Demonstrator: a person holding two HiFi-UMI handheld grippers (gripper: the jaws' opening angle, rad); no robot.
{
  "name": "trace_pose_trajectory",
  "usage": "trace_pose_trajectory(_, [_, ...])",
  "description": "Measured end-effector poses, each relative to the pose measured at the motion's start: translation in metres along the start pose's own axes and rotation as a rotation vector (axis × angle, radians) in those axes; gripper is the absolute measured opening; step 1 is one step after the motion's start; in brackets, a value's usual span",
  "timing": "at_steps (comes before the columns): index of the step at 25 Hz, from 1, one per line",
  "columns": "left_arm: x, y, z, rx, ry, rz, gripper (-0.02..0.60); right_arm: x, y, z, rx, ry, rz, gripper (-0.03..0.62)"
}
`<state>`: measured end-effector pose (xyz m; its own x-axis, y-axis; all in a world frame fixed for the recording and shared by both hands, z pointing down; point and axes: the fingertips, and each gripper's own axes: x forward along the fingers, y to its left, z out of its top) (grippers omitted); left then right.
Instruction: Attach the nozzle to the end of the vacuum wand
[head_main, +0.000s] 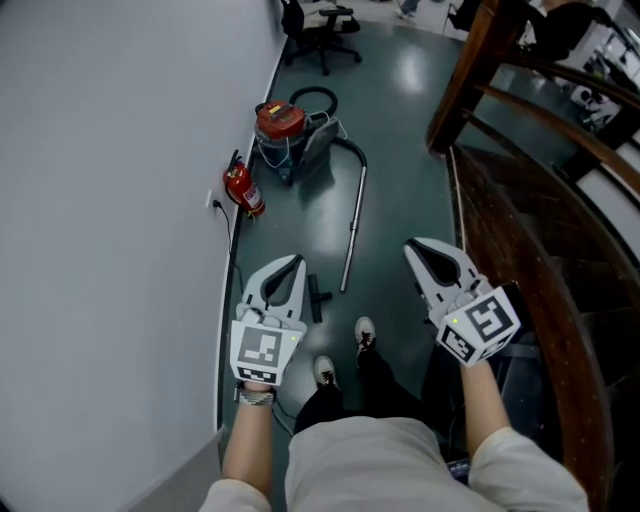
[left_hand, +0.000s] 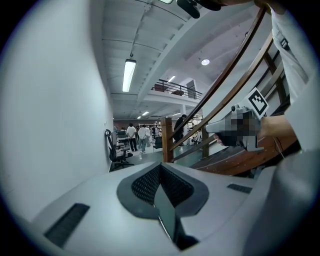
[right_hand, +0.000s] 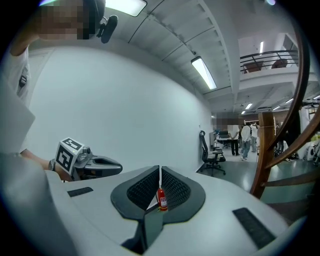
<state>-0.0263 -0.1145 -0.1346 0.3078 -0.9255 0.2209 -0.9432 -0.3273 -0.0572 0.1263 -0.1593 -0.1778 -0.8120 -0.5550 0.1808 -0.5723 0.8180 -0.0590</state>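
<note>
Left claw (head_main: 292, 266), right claw (head_main: 415, 250) hovering, jaws together, holding nothing: no pickup yet. Wand (head_main: 353, 235) lying on floor (head_main: 400, 130), free end facing person; nozzle (head_main: 317, 297) sitting just beside it, toward wall edge.

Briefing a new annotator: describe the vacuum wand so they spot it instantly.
Along the white wall on the left, a vacuum cleaner with a red top stands on the dark floor. Its black hose curves to the wand, lying toward the person's shoes: the only long, straight silver tube.
</note>
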Motion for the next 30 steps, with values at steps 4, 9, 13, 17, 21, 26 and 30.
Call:
trace_pose_trajectory(4, [0.026, 0.0, -0.003, -0.014, 0.0, 0.034, 0.0, 0.016, -0.029, -0.003, -0.013, 0.017, 0.044, 0.031])
trace_pose_trajectory(9, [0.05, 0.003, -0.015, -0.029, 0.019, 0.087, 0.0, 0.04, -0.052, -0.02, -0.031, 0.055, 0.099, 0.031])
trace_pose_trajectory(13, [0.062, 0.003, -0.043, -0.054, 0.049, 0.081, 0.0, 0.049, -0.058, -0.055, -0.016, 0.098, 0.111, 0.031])
trace_pose_trajectory(17, [0.07, 0.011, -0.078, -0.068, 0.074, 0.079, 0.0, 0.064, -0.066, -0.097, 0.025, 0.109, 0.083, 0.031])
trace_pose_trajectory(21, [0.08, 0.013, -0.125, -0.084, 0.097, 0.064, 0.0, 0.08, -0.067, -0.141, 0.073, 0.117, 0.068, 0.031])
trace_pose_trajectory(26, [0.1, 0.009, -0.167, -0.074, 0.091, 0.03, 0.001, 0.096, -0.076, -0.193, 0.104, 0.123, 0.053, 0.031])
trace_pose_trajectory(30, [0.113, 0.014, -0.205, -0.08, 0.092, 0.021, 0.0, 0.107, -0.083, -0.229, 0.128, 0.125, 0.048, 0.031])
